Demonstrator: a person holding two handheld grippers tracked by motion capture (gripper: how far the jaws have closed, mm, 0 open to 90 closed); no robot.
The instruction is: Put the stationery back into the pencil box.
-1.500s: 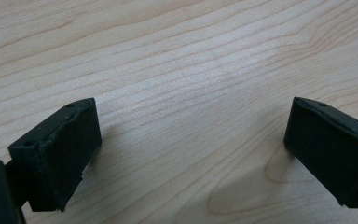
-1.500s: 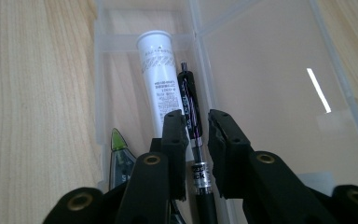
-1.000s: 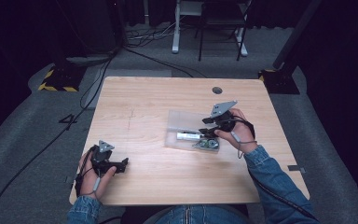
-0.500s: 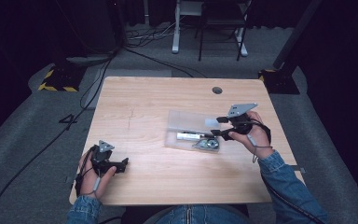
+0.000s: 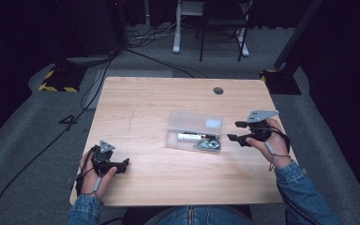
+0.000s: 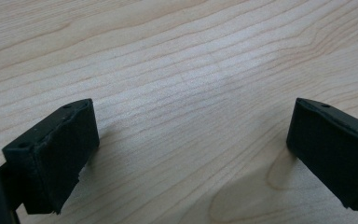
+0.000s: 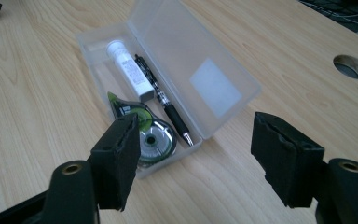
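Two grippers: one in each hand, both with jaws apart and nothing between them.
Right gripper: right of centre in the high view, held just off the right end of the case, jaws pointing left toward it. Its jaws have just been opening; no object sits between the pads.
Right gripper, own view: pads spread at lower left and lower right of the frame, with the case beyond the gap.
Left gripper: lower left of the high view, low over the table near its front edge, well apart from the case.
Left gripper, own view: jaws wide, bare wood grain between them.
Clear plastic case: centre of the table in the high view, lid open and tilted back toward the upper right of the right gripper view.
White tube: lying lengthwise inside the case.
Black pen: beside the tube, along the hinge side.
Correction tape dispenser: green and clear, at the case end nearest the right gripper.
Table: light wood, round grommet hole near the upper edge.
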